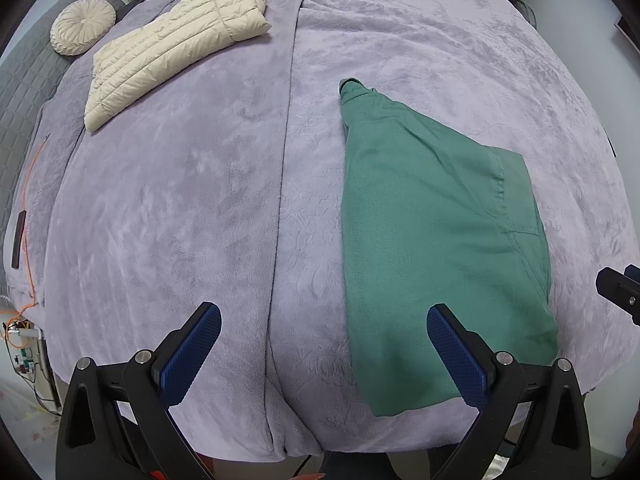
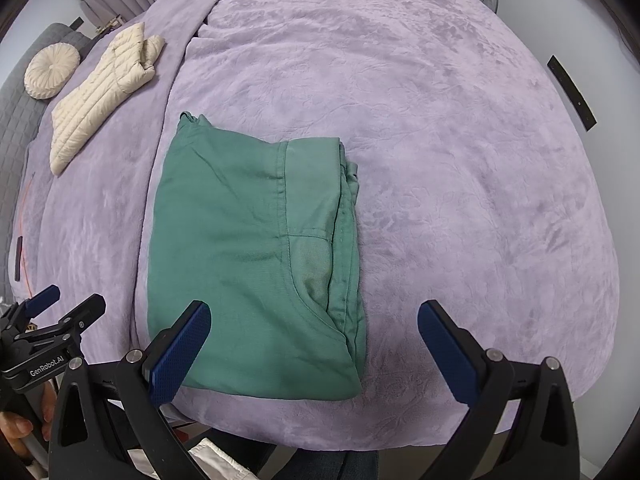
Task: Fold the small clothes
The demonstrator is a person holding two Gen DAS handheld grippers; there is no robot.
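1. One green garment (image 2: 248, 248), folded into a rough rectangle several layers thick, lying flat on the near part of the bed. A stitched seam and a curved hem show on its top layer; a narrow end (image 1: 352, 88) points away toward the far side. Stacked edges line its right side in the right wrist view.
2. One lilac plush blanket (image 1: 180, 200), covering the bed, with a long fold line running from near edge to far edge just left of the green garment.
3. One left gripper (image 1: 324, 356), jaws spread wide, nothing between them. Its right blue pad (image 1: 456, 356) sits over the near corner of the green garment; whether it touches the cloth cannot be told. Its left pad is over bare blanket.
4. One right gripper (image 2: 314, 352), jaws spread wide, holding nothing. Its left pad (image 2: 180, 356) overlaps the near left corner of the garment; its right pad is over blanket.
5. One cream quilted jacket (image 1: 168, 52), folded, lying at the far left of the bed, well apart from the green garment.
6. One round cream pleated cushion (image 1: 82, 26), just beyond the jacket, on a grey quilted surface (image 1: 20, 92).
7. One hand (image 2: 16, 428), gripping the handle of the left gripper at the lower left of the right wrist view.
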